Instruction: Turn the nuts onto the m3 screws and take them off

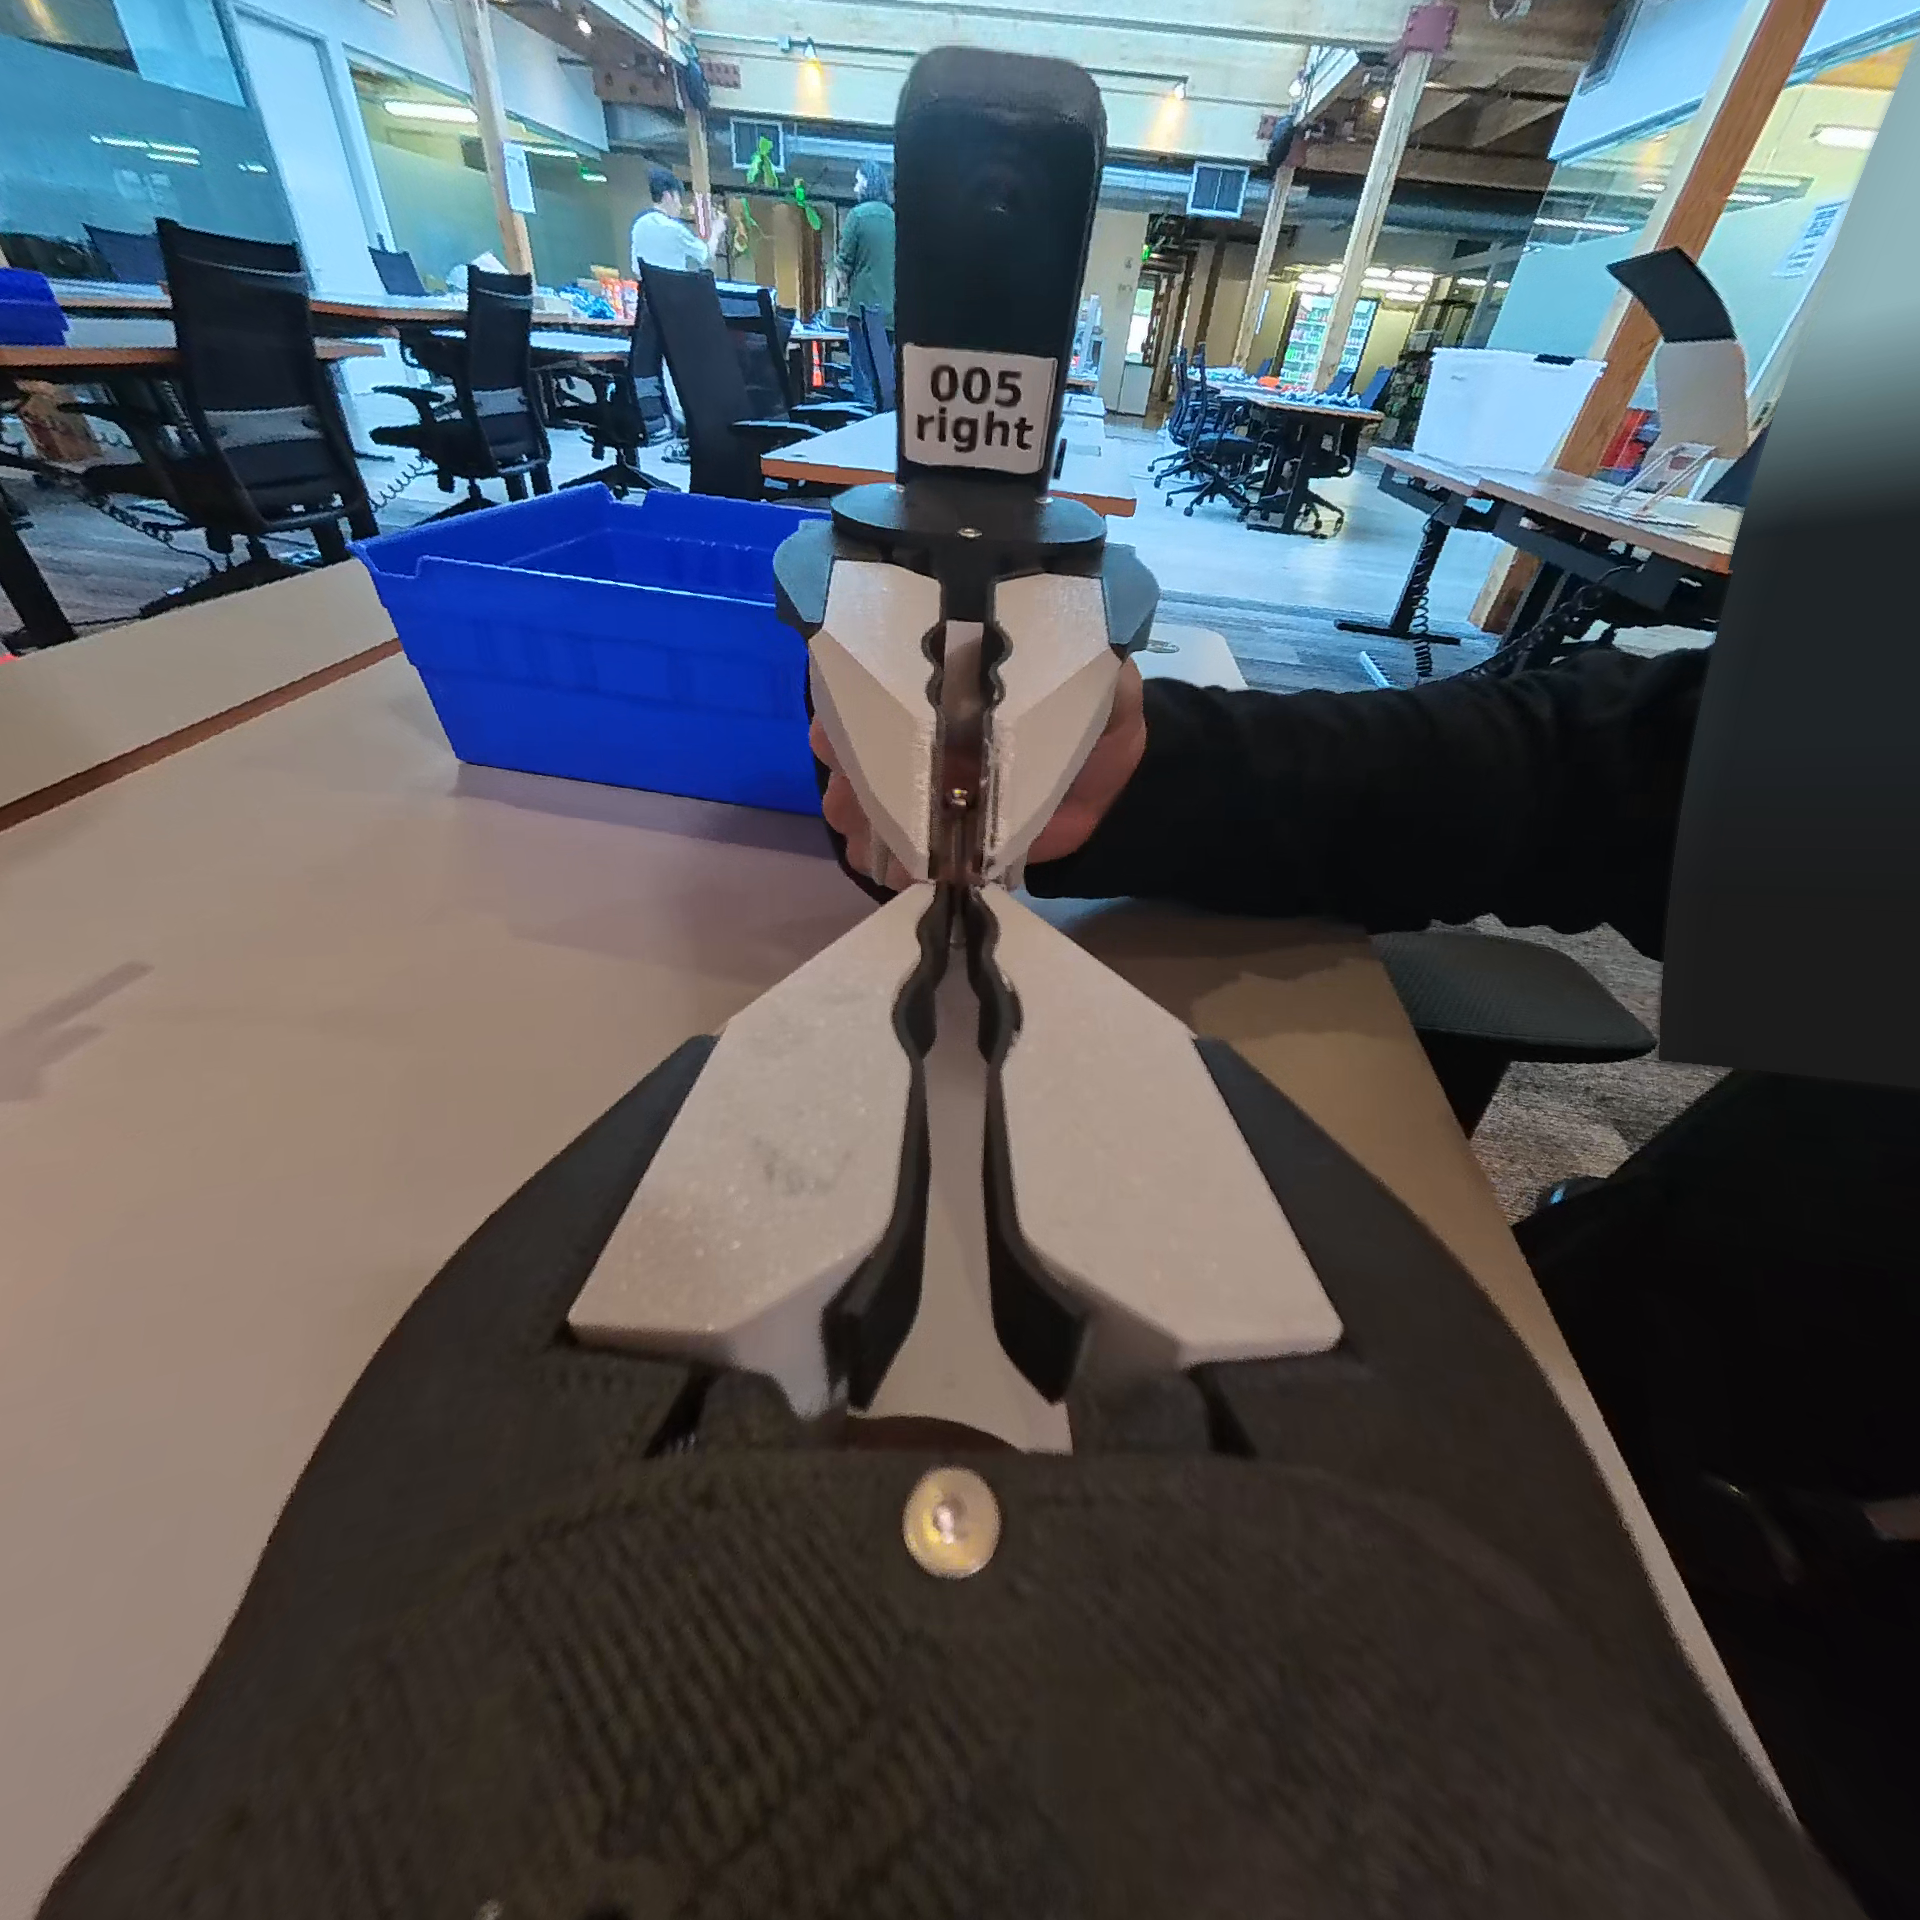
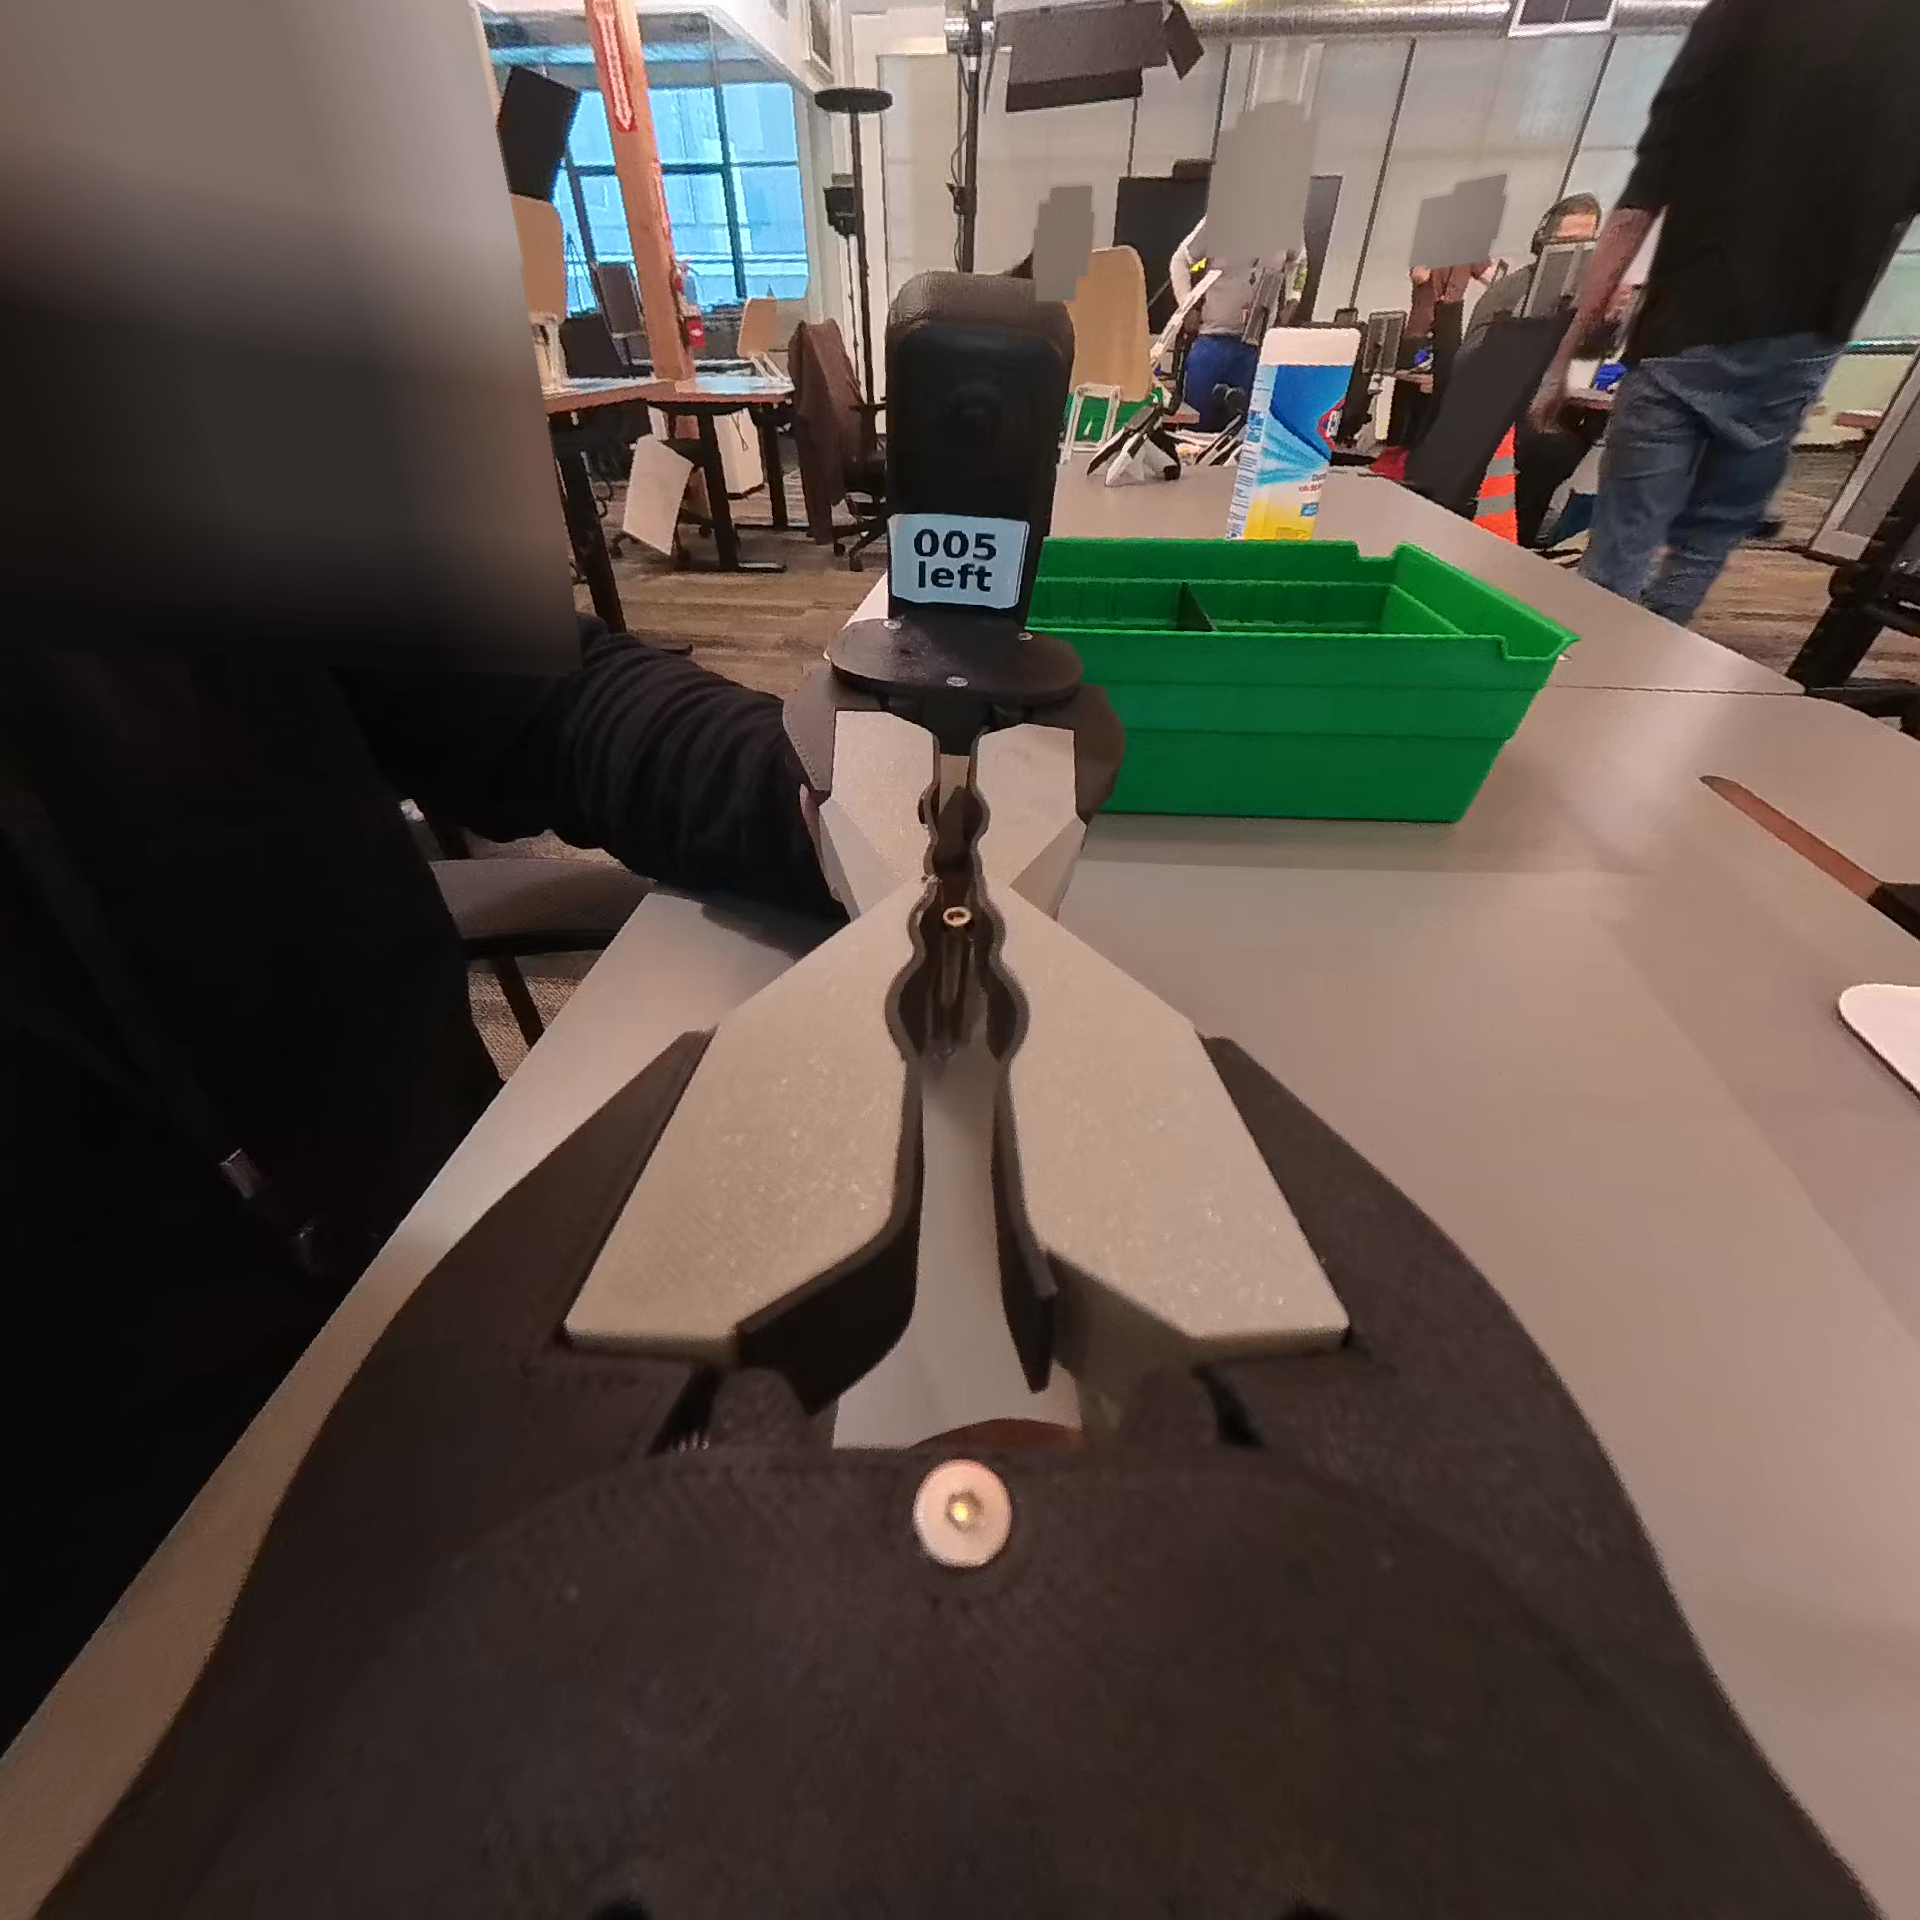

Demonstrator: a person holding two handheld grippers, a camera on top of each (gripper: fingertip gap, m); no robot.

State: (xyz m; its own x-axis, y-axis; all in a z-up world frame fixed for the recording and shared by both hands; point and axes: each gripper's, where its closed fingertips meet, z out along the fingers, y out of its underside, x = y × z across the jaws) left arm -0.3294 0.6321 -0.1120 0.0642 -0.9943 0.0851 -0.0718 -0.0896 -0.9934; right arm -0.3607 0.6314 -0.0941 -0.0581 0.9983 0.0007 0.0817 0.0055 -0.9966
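Both grippers hover tip to tip above the grey table [image 1: 312, 1039]. My right gripper [image 2: 952, 902] is shut on a thin dark M3 screw [image 2: 953, 971] that lies along its fingers, with a small round metal end [image 2: 954, 916] at the tips. The screw also shows between the right gripper's [image 1: 953, 878] pads in the left wrist view [image 1: 957, 798]. My left gripper [image 1: 951, 916] is shut at its tips against the screw's end, on a small grey piece [image 1: 951, 935] that looks like the nut. It is mostly hidden.
A blue bin [image 1: 623, 644] stands on the table behind the right gripper. A green divided bin [image 2: 1299, 727] and a wipes canister [image 2: 1294, 436] stand behind the left gripper. A white object [image 2: 1881, 1039] lies at the table's edge. A chair seat [image 1: 1507, 997] is beside the table. The tips of both grippers are at nearly the same place. From either gripper's tips it is about 40 cm to the white object [image 2: 1881, 1039].
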